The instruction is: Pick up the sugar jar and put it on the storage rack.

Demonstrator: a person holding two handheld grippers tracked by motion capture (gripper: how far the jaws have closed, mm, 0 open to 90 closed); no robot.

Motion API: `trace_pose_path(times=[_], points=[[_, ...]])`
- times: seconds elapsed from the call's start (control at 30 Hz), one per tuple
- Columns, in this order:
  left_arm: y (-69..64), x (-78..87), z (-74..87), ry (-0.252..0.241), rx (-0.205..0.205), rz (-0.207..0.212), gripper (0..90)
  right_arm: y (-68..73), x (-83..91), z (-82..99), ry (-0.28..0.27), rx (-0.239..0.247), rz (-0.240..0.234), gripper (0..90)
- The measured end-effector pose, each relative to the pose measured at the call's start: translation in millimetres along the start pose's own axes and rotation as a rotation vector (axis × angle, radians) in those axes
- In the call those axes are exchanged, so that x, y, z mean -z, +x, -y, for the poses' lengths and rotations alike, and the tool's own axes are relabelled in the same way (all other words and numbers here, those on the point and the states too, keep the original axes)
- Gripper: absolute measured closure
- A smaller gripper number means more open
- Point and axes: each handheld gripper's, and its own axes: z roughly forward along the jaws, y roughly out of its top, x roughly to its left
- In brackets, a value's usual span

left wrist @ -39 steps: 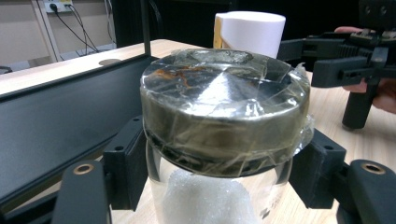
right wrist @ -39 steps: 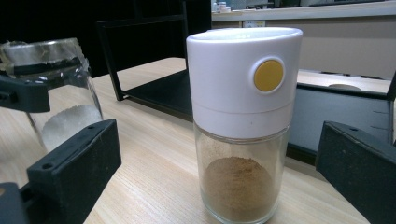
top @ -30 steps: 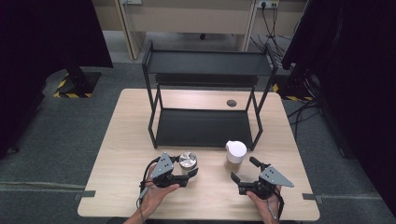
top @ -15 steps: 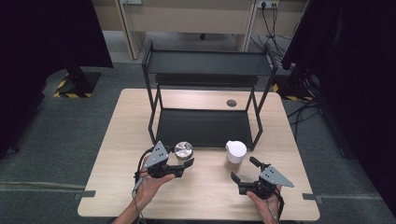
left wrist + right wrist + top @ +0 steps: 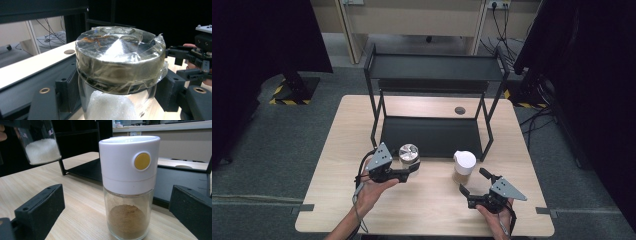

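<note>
L gripper is clamping silver-lidded jar, carrying it toward rack. R gripper is idling, jaws open, facing white-capped jar. Next: shelf placement req. clearance.

Between the black fingers sits a silver-lidded glass jar of white grains, while the white-capped shaker, yellow-buttoned, holds brown powder.

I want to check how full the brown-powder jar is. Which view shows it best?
The right gripper view: the white-capped jar stands close between the open jaws, brown powder low in its glass. The high view shows mostly its white cap from above.
</note>
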Motion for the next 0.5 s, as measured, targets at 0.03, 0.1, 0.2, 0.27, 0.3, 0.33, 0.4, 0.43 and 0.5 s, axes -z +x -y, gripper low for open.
trace_pose_path(times=[0.03,0.1,0.2,0.27,0.3,0.33,0.4,0.43,0.5], points=[[0.0,0.0,0.0,0.000,0.000,0.000,30.9,0.0,0.0,0.0,0.000,0.000,0.000,0.5],[0.9,-0.3,-5.9,-0.002,-0.017,0.004,30.8,-0.1,-0.1,-0.1,0.002,-0.002,0.000,0.5],[3.8,-1.2,-10.8,-0.006,-0.013,0.014,30.9,0.0,-0.1,0.1,0.001,-0.002,0.000,0.5],[5.3,-1.7,-12.7,-0.006,-0.008,0.019,30.9,0.0,-0.2,0.2,0.001,-0.002,-0.001,0.5],[6.6,-2.0,-15.1,-0.005,-0.008,0.022,30.9,0.0,-0.3,0.2,0.001,-0.002,-0.001,0.5],[7.4,-2.4,-17.5,-0.005,-0.009,0.022,30.9,0.2,-0.3,0.2,0.001,-0.002,-0.002,0.5],[8.4,-2.7,-23.7,-0.003,-0.023,0.019,30.9,0.0,-0.2,0.2,0.000,-0.001,-0.002,0.5],[9.1,-2.8,-26.9,-0.003,-0.026,0.019,30.9,0.0,-0.2,0.2,0.000,-0.001,-0.002,0.5],[11.9,-3.0,-32.8,-0.007,-0.023,0.026,30.9,-0.1,0.0,0.1,0.001,-0.004,0.000,0.5]])
